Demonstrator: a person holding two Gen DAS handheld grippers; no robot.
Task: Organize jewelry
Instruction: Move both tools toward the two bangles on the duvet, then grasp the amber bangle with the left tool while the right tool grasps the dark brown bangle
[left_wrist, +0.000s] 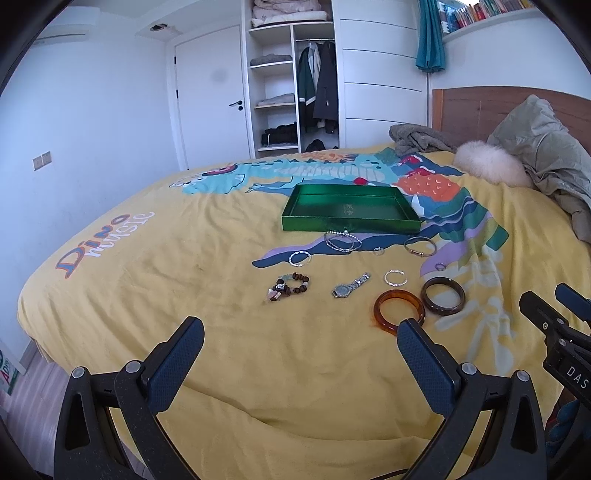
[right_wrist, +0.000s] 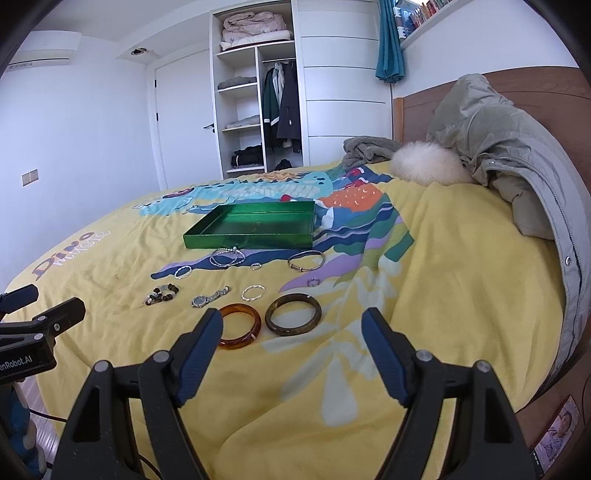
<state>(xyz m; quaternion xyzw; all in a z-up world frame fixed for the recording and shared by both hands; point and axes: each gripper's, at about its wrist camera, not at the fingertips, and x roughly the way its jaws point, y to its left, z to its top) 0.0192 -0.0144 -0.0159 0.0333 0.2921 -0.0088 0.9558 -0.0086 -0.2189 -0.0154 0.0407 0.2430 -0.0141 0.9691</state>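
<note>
I see both hand-held grippers, left (left_wrist: 301, 341) and right (right_wrist: 293, 330), spread empty near the green tray (left_wrist: 351, 223); only the right wrist view shows a photo (right_wrist: 557, 430) below the yellow bed (right_wrist: 443, 295).

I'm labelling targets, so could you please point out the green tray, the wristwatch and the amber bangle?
green tray (left_wrist: 351, 224): left wrist view, on its near wall.
wristwatch (left_wrist: 341, 291): left wrist view, on its dial.
amber bangle (right_wrist: 255, 320): right wrist view, on the ring's right side.
</note>
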